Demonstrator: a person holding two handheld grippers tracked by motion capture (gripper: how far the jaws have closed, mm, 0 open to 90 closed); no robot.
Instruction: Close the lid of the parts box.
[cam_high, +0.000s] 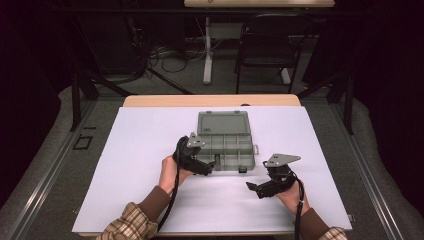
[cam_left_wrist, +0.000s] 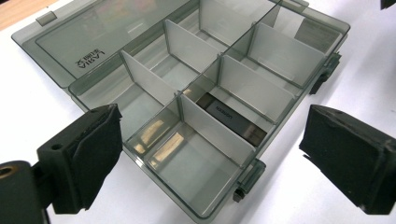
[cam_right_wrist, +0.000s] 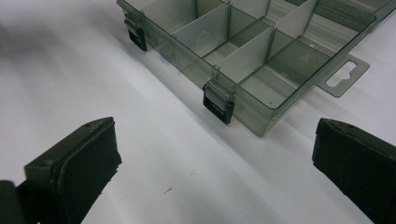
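Left gripper (cam_high: 212, 165) jaws wide apart, hovering over compartment box's (cam_left_wrist: 210, 116) near edge; dark flat piece (cam_left_wrist: 231, 122) lying free just beyond (right gripper (cam_high: 252, 188) also spread, farther off).

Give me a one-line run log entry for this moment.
left gripper: open above organizer box | small dark item lying in one compartment | lid: open | right gripper: open, over table

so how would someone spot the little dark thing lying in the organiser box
On the white table sheet sits a smoky grey compartment box with its lid laid open behind it. In the front row of compartments, the second one from the corner below the left gripper holds a flat dark rectangular piece with small pale lettering; the neighbouring compartments look bare.
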